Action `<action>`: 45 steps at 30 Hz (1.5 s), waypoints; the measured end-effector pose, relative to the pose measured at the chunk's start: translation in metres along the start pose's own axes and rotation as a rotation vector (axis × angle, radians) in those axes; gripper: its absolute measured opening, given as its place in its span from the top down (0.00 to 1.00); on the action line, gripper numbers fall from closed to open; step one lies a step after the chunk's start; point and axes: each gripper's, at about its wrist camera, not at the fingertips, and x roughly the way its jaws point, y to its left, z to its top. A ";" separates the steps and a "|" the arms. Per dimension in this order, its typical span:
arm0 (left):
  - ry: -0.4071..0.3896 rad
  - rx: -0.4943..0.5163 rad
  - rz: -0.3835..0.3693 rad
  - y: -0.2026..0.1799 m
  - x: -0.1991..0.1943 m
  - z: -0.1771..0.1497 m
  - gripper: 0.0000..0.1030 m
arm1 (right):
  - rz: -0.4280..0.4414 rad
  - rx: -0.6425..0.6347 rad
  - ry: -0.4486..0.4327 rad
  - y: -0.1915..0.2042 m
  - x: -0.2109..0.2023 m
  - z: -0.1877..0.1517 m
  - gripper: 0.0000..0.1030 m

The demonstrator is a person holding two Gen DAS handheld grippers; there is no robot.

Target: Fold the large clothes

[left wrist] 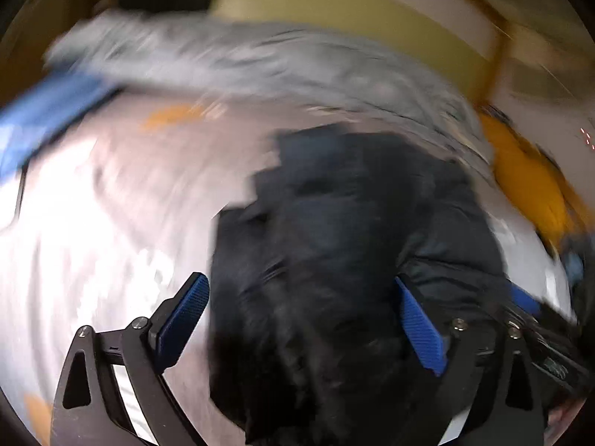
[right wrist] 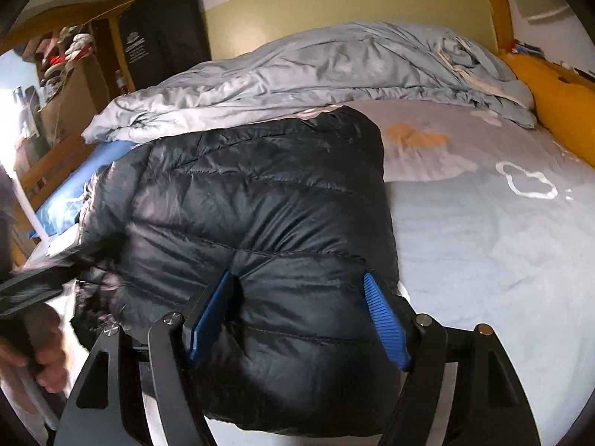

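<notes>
A black quilted puffer jacket lies folded on the bed sheet. In the right wrist view my right gripper straddles the jacket's near end. Its blue pads press into the puffy bulk from both sides, and the left one dents the fabric. The left wrist view is blurred by motion. There my left gripper stands wide open over the jacket. Its left pad is clear of the cloth at the jacket's edge and its right pad sits beside a fold.
A rumpled grey-blue duvet is heaped along the far side of the bed. A yellow pillow lies at the right and a blue one at the left. A hand shows at the lower left, with cluttered wooden shelves beyond.
</notes>
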 end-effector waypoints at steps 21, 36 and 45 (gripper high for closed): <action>0.198 -0.296 -0.239 0.048 0.058 -0.027 0.00 | 0.024 0.245 0.189 -0.056 0.053 -0.004 0.13; 0.254 -0.242 -0.375 0.034 0.063 -0.035 0.24 | 0.211 0.335 0.247 -0.072 0.079 -0.007 0.18; 0.284 -0.293 -0.490 0.041 0.059 -0.025 0.59 | 0.264 0.384 0.139 -0.074 0.063 -0.004 0.52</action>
